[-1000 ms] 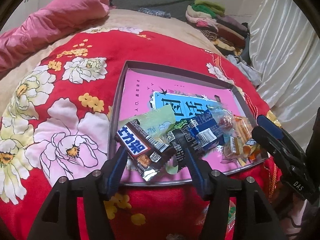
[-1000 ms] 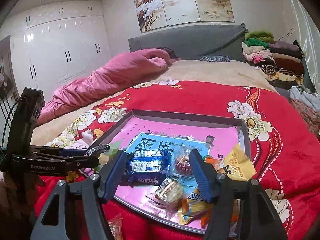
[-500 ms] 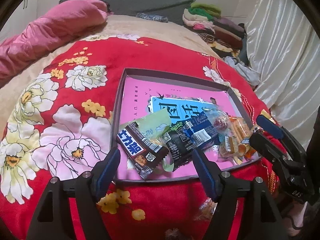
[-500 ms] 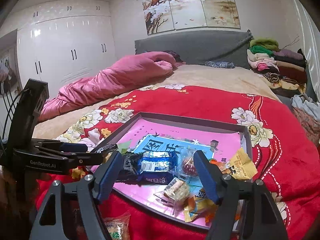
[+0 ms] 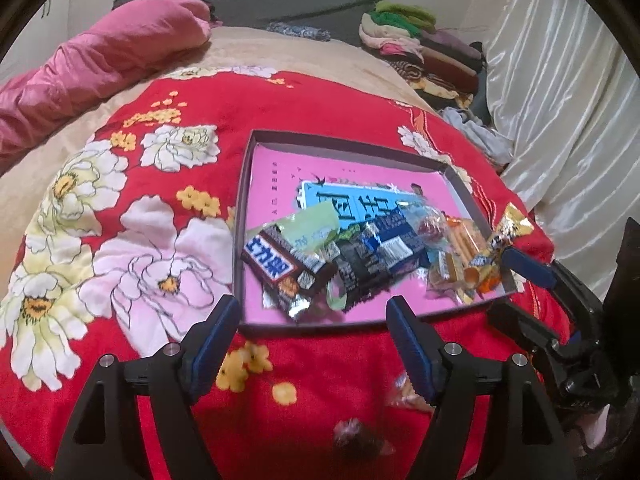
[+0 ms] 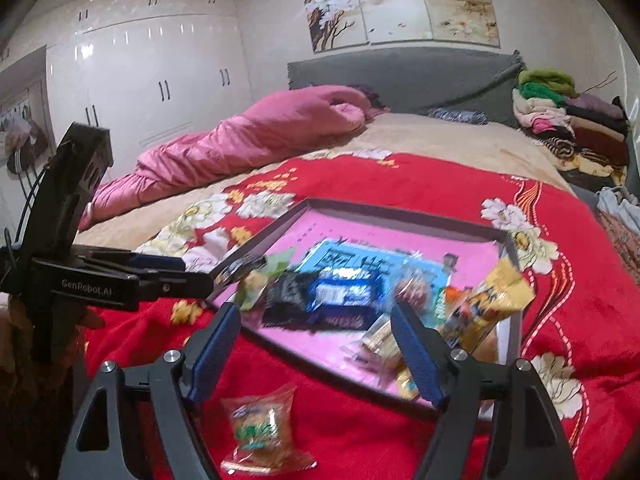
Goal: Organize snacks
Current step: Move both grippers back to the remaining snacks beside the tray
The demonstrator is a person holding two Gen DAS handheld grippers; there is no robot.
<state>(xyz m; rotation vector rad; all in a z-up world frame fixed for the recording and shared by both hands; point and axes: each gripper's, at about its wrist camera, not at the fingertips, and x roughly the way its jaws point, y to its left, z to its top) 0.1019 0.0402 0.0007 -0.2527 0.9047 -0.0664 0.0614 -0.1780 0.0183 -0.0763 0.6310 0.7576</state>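
Observation:
A shallow grey tray [image 5: 344, 146] with a pink lining lies on the red flowered blanket. Near its front edge are a brown chocolate bar [image 5: 280, 268], a green packet [image 5: 316, 226], a black packet [image 5: 356, 270], a blue packet [image 5: 396, 242] and orange and yellow packets [image 5: 460, 268]. My left gripper [image 5: 312, 336] stands open just before the tray's front rim, nothing between its fingers. My right gripper [image 6: 316, 348] hangs before the tray's near corner, its jaws opening and empty. Each gripper shows in the other's view: right gripper [image 5: 500, 284], left gripper [image 6: 188, 272].
A clear packet with an orange-brown snack [image 6: 260, 428] lies loose on the blanket before the tray, and two small packets [image 5: 402, 392] lie below my left fingers. A pink quilt [image 6: 248, 140] lies at the far left, and folded clothes [image 6: 560, 116] at the far right.
Both grippers have drawn back from the tray and their jaws have widened. The chocolate bar, earlier between my left fingers, now lies free in the tray.

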